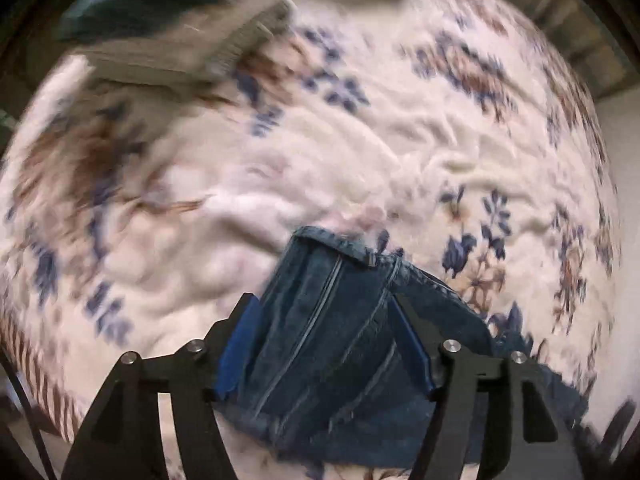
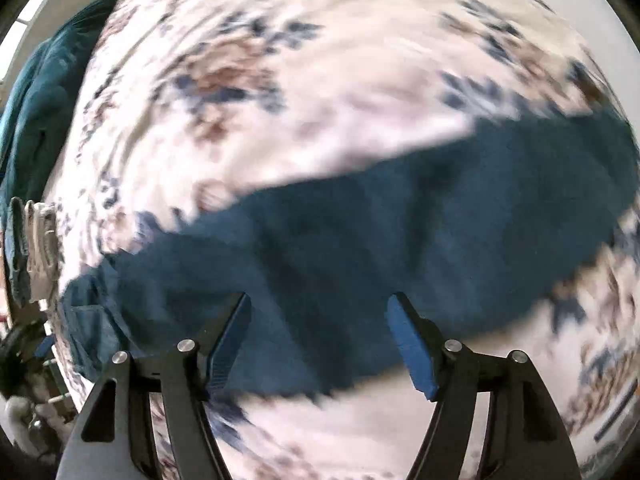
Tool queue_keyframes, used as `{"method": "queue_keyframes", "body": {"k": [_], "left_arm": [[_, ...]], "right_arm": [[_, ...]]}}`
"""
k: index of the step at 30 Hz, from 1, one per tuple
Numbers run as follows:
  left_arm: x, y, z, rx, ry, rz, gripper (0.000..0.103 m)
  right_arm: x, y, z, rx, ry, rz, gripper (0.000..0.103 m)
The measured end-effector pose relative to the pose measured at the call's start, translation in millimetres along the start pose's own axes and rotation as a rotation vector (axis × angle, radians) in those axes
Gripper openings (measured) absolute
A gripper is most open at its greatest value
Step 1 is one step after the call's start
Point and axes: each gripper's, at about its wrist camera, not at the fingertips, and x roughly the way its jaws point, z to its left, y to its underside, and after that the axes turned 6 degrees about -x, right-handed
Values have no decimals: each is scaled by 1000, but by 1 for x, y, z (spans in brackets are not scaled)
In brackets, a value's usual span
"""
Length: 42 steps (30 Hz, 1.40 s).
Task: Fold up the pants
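Observation:
Dark blue jeans point(image 1: 332, 340) lie on a white bedspread with blue and brown flowers point(image 1: 320, 152). In the left wrist view my left gripper point(image 1: 322, 304) stands open, its blue pads on either side of a bunched, seamed end of the jeans; the cloth fills the gap between them. In the right wrist view the jeans point(image 2: 360, 248) stretch as a long band from lower left to upper right. My right gripper point(image 2: 318, 304) is open and empty just above the middle of that band. Both views are blurred by motion.
A teal cloth and a pale ribbed garment point(image 1: 192, 32) lie at the far left of the bed. In the right wrist view teal fabric point(image 2: 44, 92) and a pale folded item point(image 2: 40, 248) sit at the bed's left edge, with clutter below them.

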Motion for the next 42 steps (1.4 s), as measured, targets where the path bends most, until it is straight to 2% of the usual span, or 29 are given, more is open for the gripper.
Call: {"method": "queue_keyframes", "body": {"k": [3,5,7,9,10,11,13,15,16,20,24,25,27,28,29,30,31,33,34,35,37,39,40,41,42], "left_arm": [[43,-14,-4,2,35,147,65],[51,-15,-6,17,40,154,61],[44,-14,-10,49,28,94,45],[24,-7,-19,110,-23,-26,29],[18,-6,-21,135,-97,-77,12],[14,-8,-17,139,-125,-115,13],[24,-15,6,46,-95,-64,14],[34,-18,16,11,-90,-28,16],[33,-18,17,-6,-87,-39,17],[28,-17,7,33,-116,-63,17],[24,-15,6,32,-118,-80,18],[25,-16,9,28,-115,-80,18],[27,-15,7,28,-122,-85,18],[26,-14,10,34,-125,-87,19],[26,-15,10,36,-126,-89,19],[28,-16,11,30,-120,-86,20],[28,-16,14,22,-113,-81,23],[29,-18,20,-21,-84,-69,26],[27,-16,21,-26,-81,-68,27],[26,-16,21,-26,-85,-69,28],[22,-14,18,-26,-110,-66,35],[5,-4,15,-33,-112,-78,37],[-5,3,14,-38,-98,-92,39],[-18,15,11,-36,-75,-108,45],[-34,34,6,-35,-66,-130,49]], "right_arm": [[14,-20,23,14,-51,17,73],[24,-27,41,-7,-52,32,73],[32,-24,50,-17,-54,50,73],[40,-20,57,-41,-42,76,73],[43,-19,58,-54,-36,86,73],[48,-19,60,-64,-33,92,73],[51,-16,59,-79,-10,104,73],[55,-14,57,-79,-2,115,73],[56,-13,55,-72,1,124,73],[52,-16,53,-60,-25,127,73],[39,-20,64,-58,-151,96,73],[40,-21,70,-71,-191,96,70],[49,-26,87,-117,-261,119,57],[56,-29,97,-148,-271,125,46],[62,-32,103,-190,-243,117,29],[70,-36,103,-217,-156,110,18],[80,-40,96,-207,-107,120,0],[101,-48,56,-70,-84,176,0],[107,-49,32,24,-154,188,0],[109,-48,20,65,-197,204,0],[101,-49,20,40,-172,204,0],[85,-47,28,-14,-145,208,7],[76,-43,32,-33,-148,220,24],[66,-37,36,-44,-160,229,50],[55,-28,38,-43,-194,227,61]]}}
